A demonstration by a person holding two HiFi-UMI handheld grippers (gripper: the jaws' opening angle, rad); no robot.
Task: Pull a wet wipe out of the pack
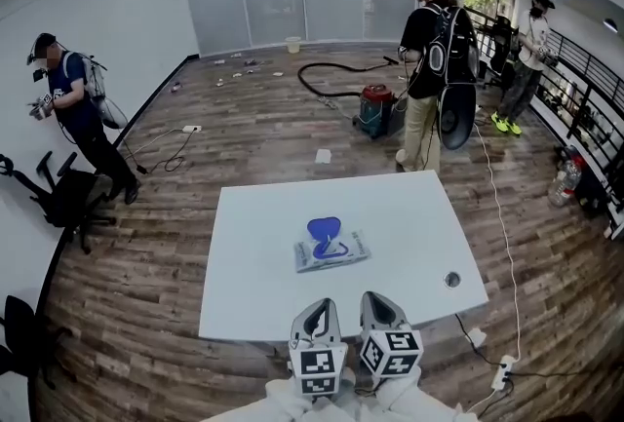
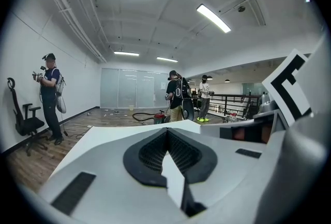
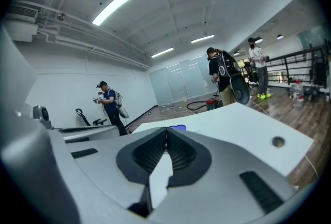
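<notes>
Near the counter's (image 1: pixel 253 254) edge, left gripper (image 1: pixel 319 311) and right gripper (image 1: pixel 376 301) are hovering, fingers (image 2: pixel 149 155) closed empty; reaching the wipe pack (image 1: pixel 331 249) looks next.

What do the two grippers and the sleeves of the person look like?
Both the left gripper and the right gripper have light grey bodies, black ribbed pads and a cube with black-and-white square markers. The sleeves are white.
</notes>
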